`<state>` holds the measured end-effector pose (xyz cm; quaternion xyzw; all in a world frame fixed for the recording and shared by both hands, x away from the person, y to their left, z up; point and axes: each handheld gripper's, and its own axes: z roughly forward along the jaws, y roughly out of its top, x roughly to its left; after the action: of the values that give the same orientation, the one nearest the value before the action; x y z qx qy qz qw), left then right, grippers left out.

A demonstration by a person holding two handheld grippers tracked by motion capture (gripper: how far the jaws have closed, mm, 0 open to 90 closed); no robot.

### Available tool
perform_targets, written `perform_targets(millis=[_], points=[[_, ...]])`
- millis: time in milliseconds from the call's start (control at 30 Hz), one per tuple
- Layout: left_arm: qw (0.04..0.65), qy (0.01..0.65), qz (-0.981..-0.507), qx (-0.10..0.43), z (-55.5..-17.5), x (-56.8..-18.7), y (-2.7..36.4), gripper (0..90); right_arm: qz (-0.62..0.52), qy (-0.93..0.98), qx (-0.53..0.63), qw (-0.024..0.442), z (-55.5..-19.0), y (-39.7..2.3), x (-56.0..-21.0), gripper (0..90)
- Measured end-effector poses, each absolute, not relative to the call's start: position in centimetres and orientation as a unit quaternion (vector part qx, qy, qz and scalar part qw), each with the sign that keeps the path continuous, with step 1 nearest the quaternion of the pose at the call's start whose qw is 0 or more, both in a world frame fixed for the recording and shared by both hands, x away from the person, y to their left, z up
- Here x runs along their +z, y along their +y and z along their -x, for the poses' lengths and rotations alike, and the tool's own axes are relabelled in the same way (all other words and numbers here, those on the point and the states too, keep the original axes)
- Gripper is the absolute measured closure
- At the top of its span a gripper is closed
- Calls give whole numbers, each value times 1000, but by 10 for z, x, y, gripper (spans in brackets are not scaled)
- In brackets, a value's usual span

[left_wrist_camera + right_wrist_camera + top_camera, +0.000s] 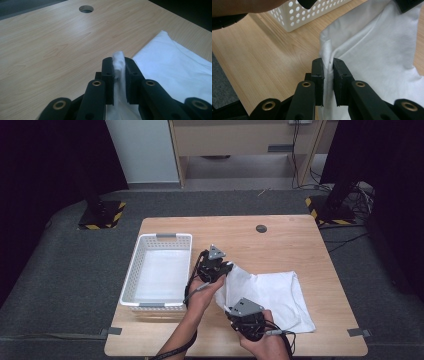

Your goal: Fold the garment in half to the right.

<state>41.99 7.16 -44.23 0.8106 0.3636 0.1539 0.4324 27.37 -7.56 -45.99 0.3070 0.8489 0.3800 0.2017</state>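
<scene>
The white folded cotton cloth (372, 50) ran off the right gripper view's edge; black fingers (108, 75) hid its pinched hem.

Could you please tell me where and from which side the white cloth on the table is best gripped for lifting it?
Grip the white cloth along its edge nearest the white basket, coming from the basket side. That edge stands raised off the table, so thin jaws can likely close over it. Both grippers already pinch it there: the left gripper at the far corner, the right gripper at the near one.
</scene>
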Motion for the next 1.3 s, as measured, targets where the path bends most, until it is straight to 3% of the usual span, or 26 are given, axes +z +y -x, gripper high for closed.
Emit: perform_targets(millis=[500,1300], points=[[430,370,-810,148,-426,-429,88,802,-302,849,396,179,-286,-55,-455,804],[414,375,-818,136,-437,-426,72,801,-310,845,396,179,-298,-58,-448,804]])
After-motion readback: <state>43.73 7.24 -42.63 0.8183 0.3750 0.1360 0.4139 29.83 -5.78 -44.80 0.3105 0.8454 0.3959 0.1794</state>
